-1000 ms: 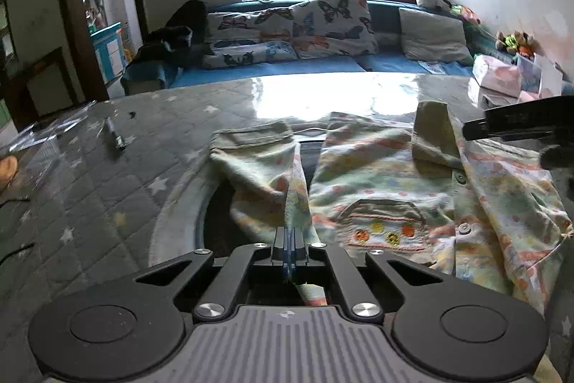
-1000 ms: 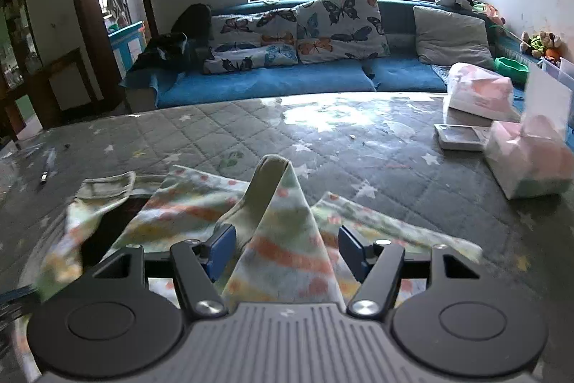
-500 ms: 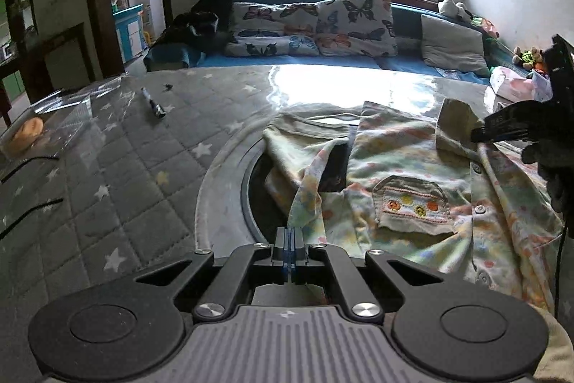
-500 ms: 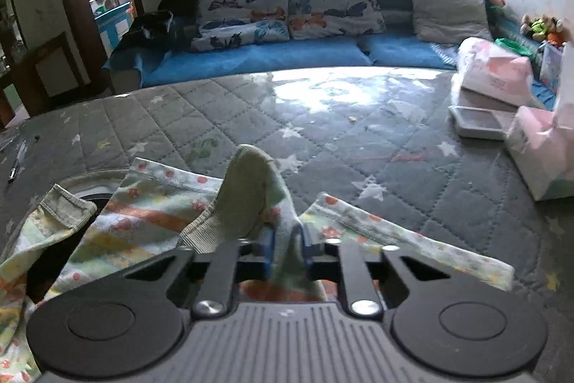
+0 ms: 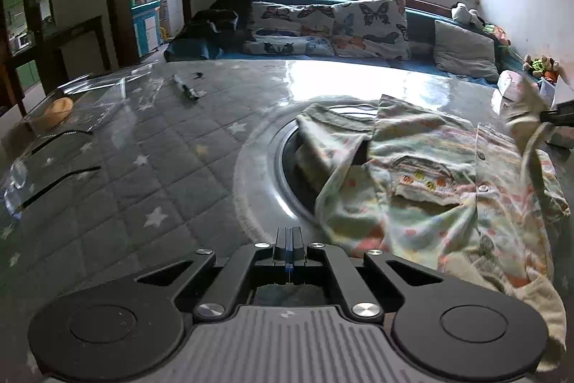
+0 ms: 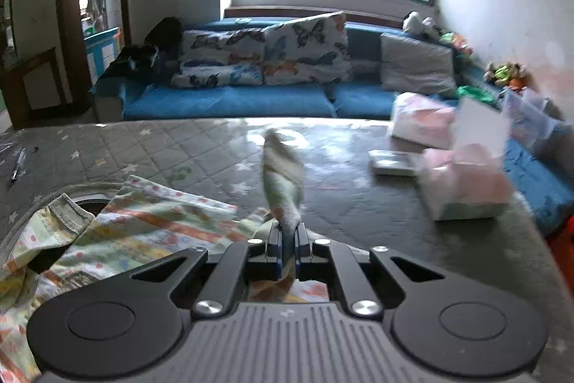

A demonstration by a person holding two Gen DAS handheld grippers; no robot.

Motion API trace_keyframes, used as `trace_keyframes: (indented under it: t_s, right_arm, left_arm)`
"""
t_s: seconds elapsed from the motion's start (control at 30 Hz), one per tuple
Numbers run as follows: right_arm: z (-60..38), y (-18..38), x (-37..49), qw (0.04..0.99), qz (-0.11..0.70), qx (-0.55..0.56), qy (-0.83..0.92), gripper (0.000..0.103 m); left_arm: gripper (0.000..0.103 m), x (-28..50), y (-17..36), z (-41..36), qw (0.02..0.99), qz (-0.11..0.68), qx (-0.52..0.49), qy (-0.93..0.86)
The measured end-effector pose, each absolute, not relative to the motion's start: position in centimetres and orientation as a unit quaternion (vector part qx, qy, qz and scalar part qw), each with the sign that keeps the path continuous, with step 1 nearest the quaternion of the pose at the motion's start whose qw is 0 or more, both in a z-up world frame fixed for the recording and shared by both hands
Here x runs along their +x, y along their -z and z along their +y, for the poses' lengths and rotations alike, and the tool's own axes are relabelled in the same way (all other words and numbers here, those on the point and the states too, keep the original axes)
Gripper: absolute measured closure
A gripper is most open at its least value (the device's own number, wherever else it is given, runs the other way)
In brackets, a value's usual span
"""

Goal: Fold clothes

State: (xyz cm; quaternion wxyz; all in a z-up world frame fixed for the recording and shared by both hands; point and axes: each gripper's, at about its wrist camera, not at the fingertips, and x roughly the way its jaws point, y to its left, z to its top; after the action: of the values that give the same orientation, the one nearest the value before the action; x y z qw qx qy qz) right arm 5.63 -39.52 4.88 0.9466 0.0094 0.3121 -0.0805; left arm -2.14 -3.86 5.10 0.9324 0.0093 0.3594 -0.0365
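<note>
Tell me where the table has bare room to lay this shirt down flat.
Bare quilted cover lies between the shirt and the pen, running to the near left corner; also beyond the shirt toward the sofa. Crowded: the right edge, with tissue packs and a small flat box, and the far left, with a plastic sheet.

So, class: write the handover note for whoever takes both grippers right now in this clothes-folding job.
Left gripper: shut, nothing between its jaws.
Right gripper: jaws have just been closing, now shut on the shirt's sleeve, lifted off the table.
Shirt: spread on the table, front up, other sleeve crumpled to the side.
Done: no fold visible.
Left: probably bring both sleeves in, then fold the body.
</note>
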Motion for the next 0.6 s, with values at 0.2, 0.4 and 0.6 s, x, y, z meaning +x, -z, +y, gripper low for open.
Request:
trace_keyframes:
  t_s: [0.2, 0.4, 0.6]
  right_arm:
    - [-42.0, -6.1, 0.2, 0.949, 0.294, 0.011, 0.113, 0.098]
    - [-43.3, -6.0, -5.4, 0.949, 0.284, 0.004, 0.136, 0.099]
    - [-44.8, -4.0, -10.0, 0.941, 0.298, 0.026, 0.158, 0.099]
  left_arm:
    - [0.102, -3.0, -5.9, -4.0, 0.935, 0.351, 0.010, 0.040]
    - [0.088, -1.7, -7.6, -6.2, 0.944, 0.326, 0.031, 0.052]
    - [0.055, 1.2, -8.2, -9.5, 0.948, 0.301, 0.076, 0.069]
